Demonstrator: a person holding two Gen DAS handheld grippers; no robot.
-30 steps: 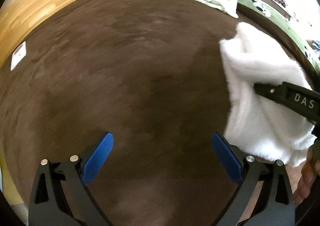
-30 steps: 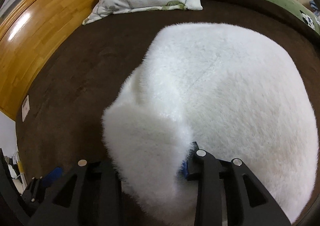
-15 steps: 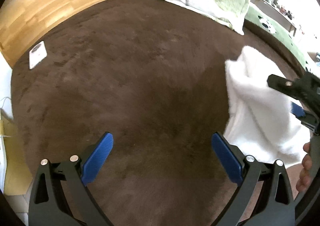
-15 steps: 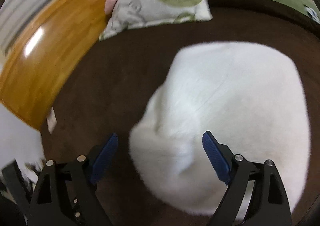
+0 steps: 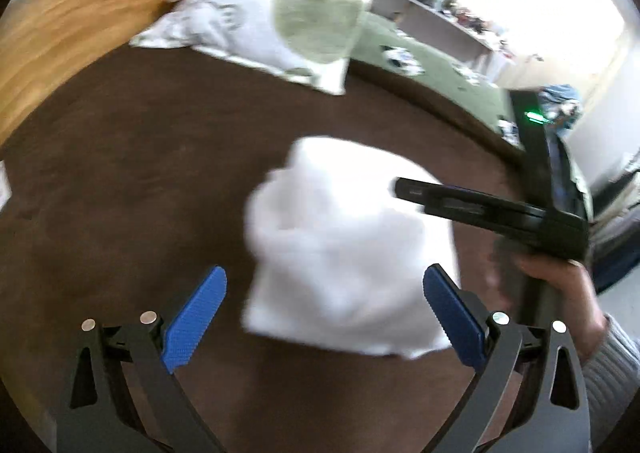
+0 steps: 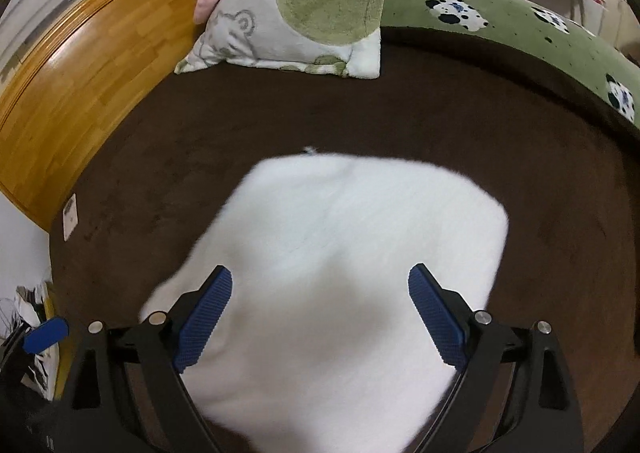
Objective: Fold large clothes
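A white fluffy garment point(image 5: 344, 253) lies folded into a compact block on the brown bedspread point(image 5: 140, 193). My left gripper point(image 5: 324, 309) hangs open above its near edge, apart from it, with nothing between the blue pads. In the right wrist view the garment point(image 6: 344, 245) fills the lower middle. My right gripper point(image 6: 320, 313) hovers over it with its jaws opening, the pads wide and off the fabric. From the left wrist view, a black finger point(image 5: 460, 205) of the right gripper reaches over the garment's right side, with a hand point(image 5: 560, 285) behind it.
A white and green pillow point(image 6: 304, 21) leans at the head of the bed by the wooden headboard point(image 6: 80, 73). A green blanket with cow spots point(image 6: 500, 29) runs along the far right. A small white card point(image 6: 70, 215) lies at the bedspread's left edge.
The right gripper was shut on a fold of the white garment, then opened and let it go. Both grippers rose and drew back. The left view swung right onto the garment.
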